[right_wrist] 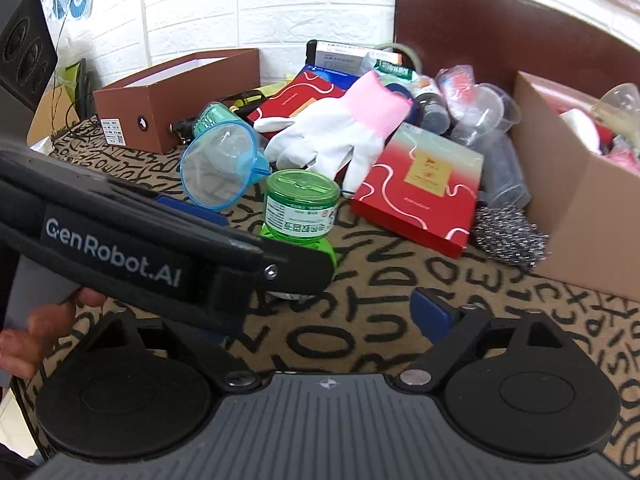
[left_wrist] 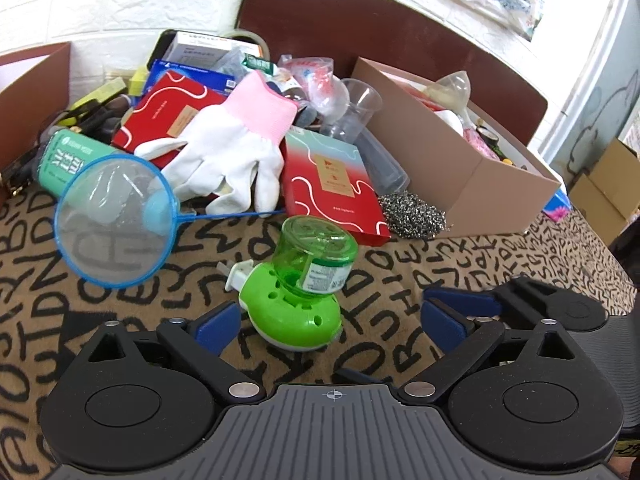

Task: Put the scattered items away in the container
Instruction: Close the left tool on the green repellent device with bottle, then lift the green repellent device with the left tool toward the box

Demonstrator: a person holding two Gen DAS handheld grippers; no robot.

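Lying tilted, green mosquito repeller [left_wrist: 296,280] (clear bottle, white plug).

- Bare cloth [left_wrist: 132,320] is seen around the green bottle [left_wrist: 308,264], between the wide-spread left gripper [left_wrist: 328,318] fingers.
- Beyond, passage is blocked by net [left_wrist: 112,224], glove [left_wrist: 228,152], red box [left_wrist: 332,184] and scourer [left_wrist: 412,216].

**Clutter beside an open box**

A green plastic plug-in vaporiser with a clear green bottle [left_wrist: 298,284] lies tilted on the patterned cloth, nearest. Behind it lie a white fabric glove with pink cuff [left_wrist: 228,148] and a blue-rimmed mesh net [left_wrist: 114,222]. The tan cardboard box [left_wrist: 496,200] stands open, far right.
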